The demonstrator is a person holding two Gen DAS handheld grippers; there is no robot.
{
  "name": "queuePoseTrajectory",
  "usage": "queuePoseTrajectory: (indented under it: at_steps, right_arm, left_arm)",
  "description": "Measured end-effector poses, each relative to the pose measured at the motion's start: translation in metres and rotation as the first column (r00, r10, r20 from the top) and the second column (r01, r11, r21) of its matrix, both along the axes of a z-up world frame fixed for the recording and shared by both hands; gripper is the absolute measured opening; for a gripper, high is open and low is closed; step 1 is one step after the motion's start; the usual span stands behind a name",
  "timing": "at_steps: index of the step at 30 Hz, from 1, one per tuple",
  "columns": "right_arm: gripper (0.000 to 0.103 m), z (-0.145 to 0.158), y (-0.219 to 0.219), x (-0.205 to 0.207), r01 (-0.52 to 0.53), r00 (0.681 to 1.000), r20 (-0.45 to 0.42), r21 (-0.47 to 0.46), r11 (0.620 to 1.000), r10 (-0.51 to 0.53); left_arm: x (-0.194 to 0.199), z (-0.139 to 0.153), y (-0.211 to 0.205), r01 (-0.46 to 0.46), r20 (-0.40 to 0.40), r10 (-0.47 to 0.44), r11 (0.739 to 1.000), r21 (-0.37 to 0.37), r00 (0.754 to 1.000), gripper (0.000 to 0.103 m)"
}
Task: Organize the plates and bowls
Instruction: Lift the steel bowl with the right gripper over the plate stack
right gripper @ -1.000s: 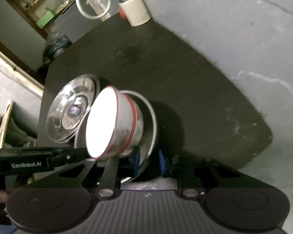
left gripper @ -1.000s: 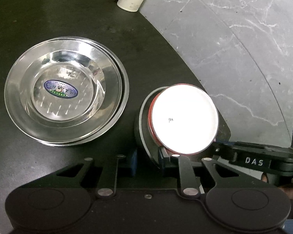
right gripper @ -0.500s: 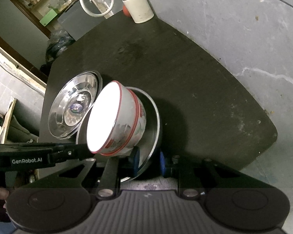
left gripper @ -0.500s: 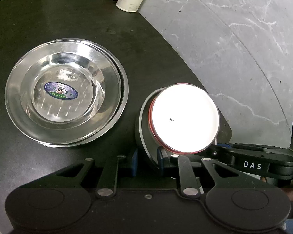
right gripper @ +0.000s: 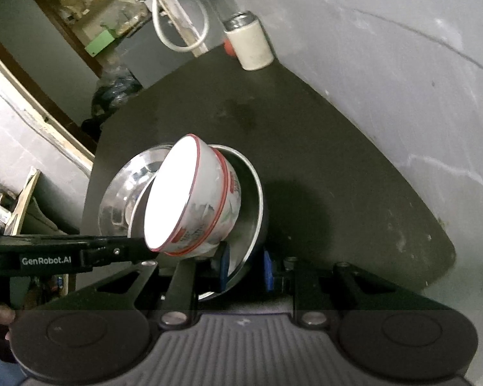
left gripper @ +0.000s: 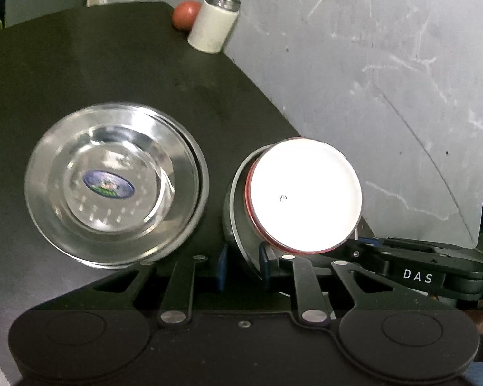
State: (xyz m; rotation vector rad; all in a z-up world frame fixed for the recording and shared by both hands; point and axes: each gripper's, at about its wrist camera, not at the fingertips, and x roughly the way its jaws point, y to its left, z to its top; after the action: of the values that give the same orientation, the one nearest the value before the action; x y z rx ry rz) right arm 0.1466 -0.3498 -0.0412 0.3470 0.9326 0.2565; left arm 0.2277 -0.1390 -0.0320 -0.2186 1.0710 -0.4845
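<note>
The white enamel bowl with a red rim (right gripper: pixel 193 199) sits tilted inside a shallow steel plate (right gripper: pixel 248 199), and both are raised off the dark oval counter (right gripper: pixel 322 167). My right tool (right gripper: pixel 244 270) is clamped on that plate's near rim, blue pads either side of the edge. My left tool (left gripper: pixel 241 267) straddles the same rim from the opposite side; its pads look close against the metal, but I cannot tell whether they actually grip. In the left wrist view, the stack of two nested steel plates (left gripper: pixel 116 183) rests on the counter to the left of the carried pair, near but apart. I judge the coming move turns on this: the stack lies on the left tool's side, so the load must travel leftward. A cream cylindrical canister (left gripper: pixel 214 24) and a red ball (left gripper: pixel 185 14) stand well apart at the far edge.
</note>
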Motion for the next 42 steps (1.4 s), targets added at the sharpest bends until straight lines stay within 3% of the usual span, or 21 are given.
queuePoseTrajectory:
  at_steps: [17,42]
  right_arm:
    - [0.025,0.020,0.047,0.025,-0.160,0.986,0.050,-0.009,0.987,0.160]
    - [0.025,0.017,0.101,0.049,-0.285,0.957,0.032,-0.042,0.957,0.287]
  left_arm:
    - [-0.012,0.029,0.052,-0.159,0.057,0.158,0.987,0.005,0.986,0.020]
    - [-0.013,0.018,0.094,-0.278,0.028,0.278,0.960,0.012,0.960,0.019]
